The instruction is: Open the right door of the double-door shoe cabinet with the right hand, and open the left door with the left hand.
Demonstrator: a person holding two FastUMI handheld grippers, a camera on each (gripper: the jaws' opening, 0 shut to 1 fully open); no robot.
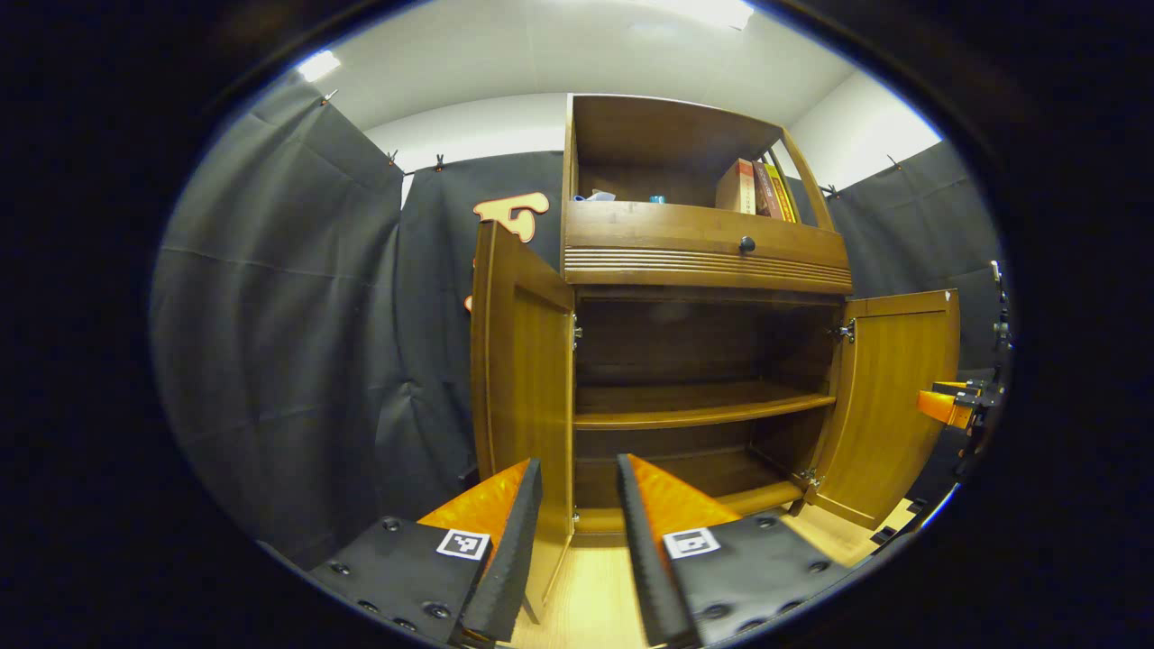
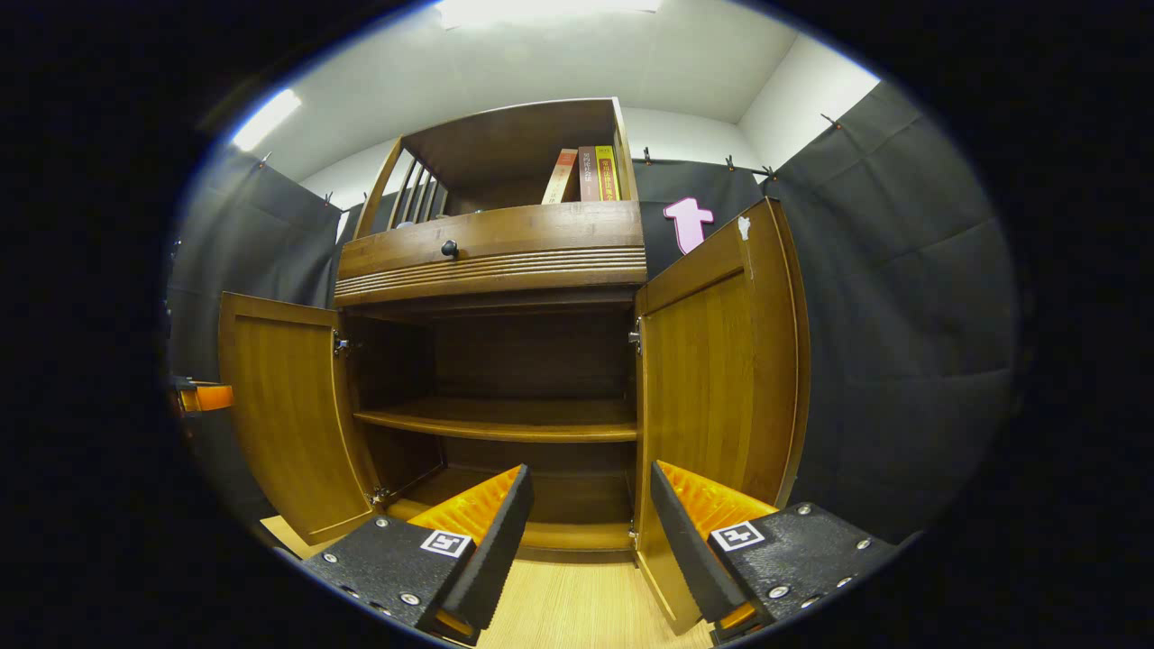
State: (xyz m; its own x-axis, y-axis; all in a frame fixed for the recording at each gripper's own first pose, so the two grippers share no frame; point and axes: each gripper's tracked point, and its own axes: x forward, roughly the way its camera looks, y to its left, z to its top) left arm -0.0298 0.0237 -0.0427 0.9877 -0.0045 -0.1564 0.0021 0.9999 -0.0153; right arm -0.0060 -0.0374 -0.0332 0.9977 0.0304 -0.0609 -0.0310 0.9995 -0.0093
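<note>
- The brown wooden double-door shoe cabinet (image 1: 703,270) stands on a pale wood-grain floor (image 1: 595,595) against the black cloth wall, with both lower doors swung wide.
- In the left gripper view, the cabinet's left door (image 1: 523,379) juts out just ahead of the left claw (image 1: 580,478), whose fingers are spread apart with nothing between them; the door's edge lies in line with the gap.
- In the right gripper view, the right door (image 2: 721,379) stands open just beyond the right claw (image 2: 590,482), which is also parted and holds nothing.
- Inside, a curved wooden shelf (image 2: 496,419) is bare.
- Above a drawer with a dark round knob (image 1: 746,243), upright books (image 1: 757,189) sit in the top compartment.
</note>
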